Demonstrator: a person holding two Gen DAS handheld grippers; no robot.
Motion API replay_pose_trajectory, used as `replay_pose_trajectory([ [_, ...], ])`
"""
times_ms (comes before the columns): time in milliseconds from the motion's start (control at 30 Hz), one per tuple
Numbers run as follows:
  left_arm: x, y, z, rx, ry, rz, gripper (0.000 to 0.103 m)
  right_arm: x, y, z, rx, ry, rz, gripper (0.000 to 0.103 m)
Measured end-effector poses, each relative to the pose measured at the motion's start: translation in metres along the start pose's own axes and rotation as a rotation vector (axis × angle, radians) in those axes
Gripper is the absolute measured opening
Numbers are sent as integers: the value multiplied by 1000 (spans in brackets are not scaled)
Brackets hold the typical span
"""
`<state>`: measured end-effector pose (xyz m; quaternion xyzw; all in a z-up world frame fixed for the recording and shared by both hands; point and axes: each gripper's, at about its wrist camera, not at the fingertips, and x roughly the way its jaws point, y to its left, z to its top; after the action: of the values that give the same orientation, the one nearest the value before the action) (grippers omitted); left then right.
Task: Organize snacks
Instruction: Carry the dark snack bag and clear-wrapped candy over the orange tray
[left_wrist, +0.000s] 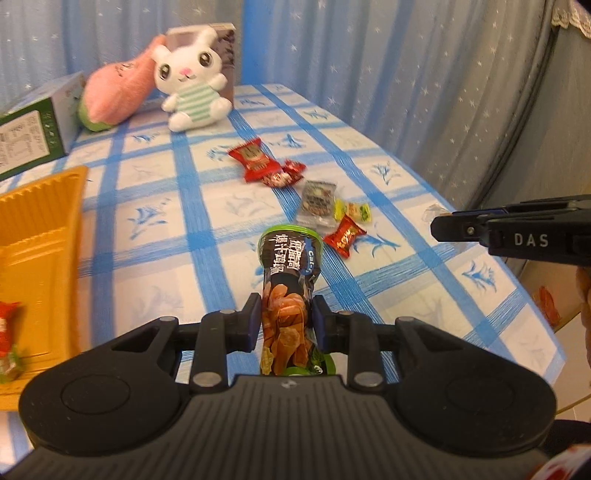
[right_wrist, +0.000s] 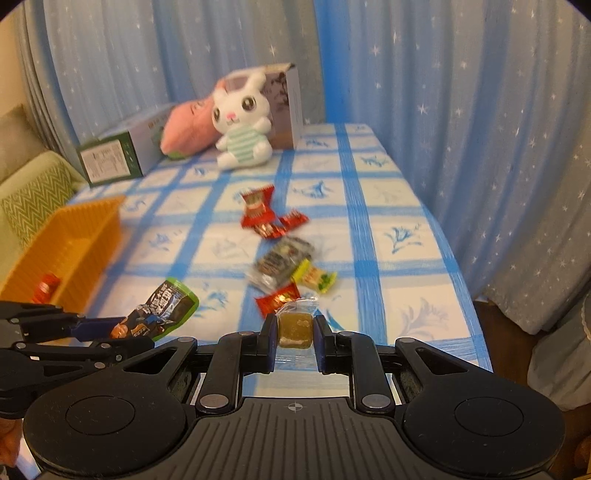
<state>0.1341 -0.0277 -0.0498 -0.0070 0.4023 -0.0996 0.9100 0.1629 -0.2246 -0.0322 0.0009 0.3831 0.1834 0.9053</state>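
Note:
My left gripper (left_wrist: 286, 319) is shut on a dark snack packet with a green rim (left_wrist: 288, 291), held above the table; the packet also shows in the right wrist view (right_wrist: 159, 312). My right gripper (right_wrist: 295, 328) is shut on a clear-wrapped brown candy cube (right_wrist: 294, 326). It shows in the left wrist view at the right (left_wrist: 439, 227). Loose snacks lie mid-table: red packets (right_wrist: 258, 212), a grey clear-wrapped packet (right_wrist: 279, 260), a yellow-green candy (right_wrist: 314, 277) and a small red candy (right_wrist: 279, 299). An orange basket (right_wrist: 70, 240) at the left holds a red snack (right_wrist: 46, 286).
A white plush rabbit (right_wrist: 243, 122), a pink plush (right_wrist: 184, 127), a green-and-white box (right_wrist: 114, 155) and an upright box (right_wrist: 286, 99) stand at the table's far end. Blue starry curtains surround the checked tablecloth (right_wrist: 391, 266). A sofa (right_wrist: 33, 184) is at the left.

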Motion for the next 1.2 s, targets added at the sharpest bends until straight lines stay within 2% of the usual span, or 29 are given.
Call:
replay_pose_trajectory([
  [267,-59,18,0,-45,-53,27,26,-40,44,7,-4,-45,44,20],
  [533,-110,48,-8,-79,-94,68,26,-56,97,0,-30,-49,101,20],
  [900,-165,109,-30,-148,-123,158,26,-49,174,-1,-91,-40,197,20],
  [1200,-186,148,-40,-189,-126,206,26,-35,221,2,-140,-25,254,20],
])
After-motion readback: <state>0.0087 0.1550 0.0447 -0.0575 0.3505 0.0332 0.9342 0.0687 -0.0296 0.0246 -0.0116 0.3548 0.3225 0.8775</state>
